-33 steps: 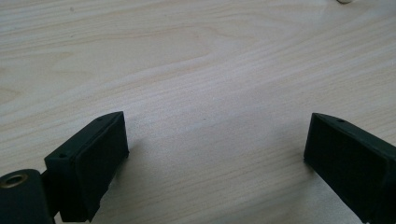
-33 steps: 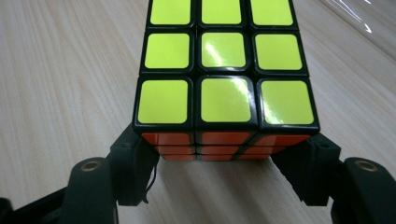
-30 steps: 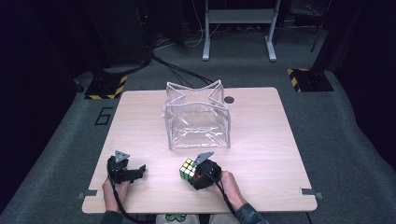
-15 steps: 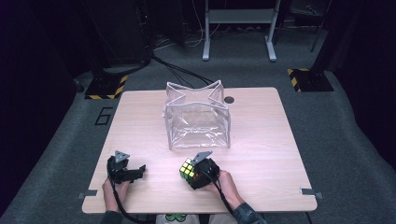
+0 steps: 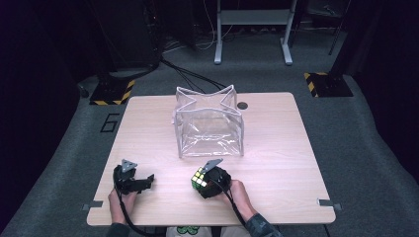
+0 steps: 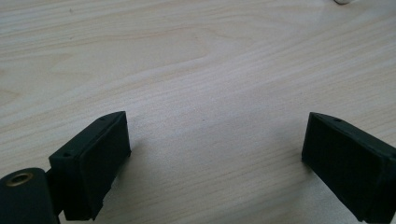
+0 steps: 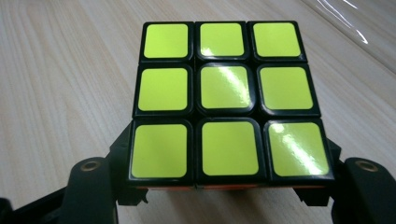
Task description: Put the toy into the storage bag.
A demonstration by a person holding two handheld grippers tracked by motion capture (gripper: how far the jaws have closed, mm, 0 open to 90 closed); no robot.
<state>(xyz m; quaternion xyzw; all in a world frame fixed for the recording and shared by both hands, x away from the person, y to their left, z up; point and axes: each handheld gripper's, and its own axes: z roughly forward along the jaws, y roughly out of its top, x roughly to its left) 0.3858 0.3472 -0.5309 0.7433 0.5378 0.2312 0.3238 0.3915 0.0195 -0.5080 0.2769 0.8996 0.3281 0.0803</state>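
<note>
Yellow-green squares, nine of them, face us in the right gripper view: the top of a puzzle cube (image 7: 226, 100) that sits between our right gripper's (image 7: 224, 186) two black jaws. Those jaws have just been closing, and now they stand against the cube's two lower sides, so we read this as a grip on the cube. Pale wooden table (image 7: 56, 84) runs under it, and a shiny strip of clear plastic shows at about one o'clock in that view.

From the high view we see the cube (image 5: 199, 178) near the table's front edge, a little toward seven o'clock from the table's middle, with our right gripper (image 5: 210, 181) closed round it and our right hand (image 5: 237, 193) behind it at four o'clock. A clear plastic bag (image 5: 209, 126), standing open like a box with white seams, lies at twelve o'clock from the cube, near but apart from it. A small dark round hole (image 5: 242, 105) lies in the tabletop just beside the bag, at about two o'clock from it.

Our left gripper (image 5: 141, 181) rests at nine o'clock from the cube, well apart from it, with our left hand (image 5: 121, 200) behind it. In the left gripper view its jaws (image 6: 215, 163) stand wide apart with bare wood between them.
</note>
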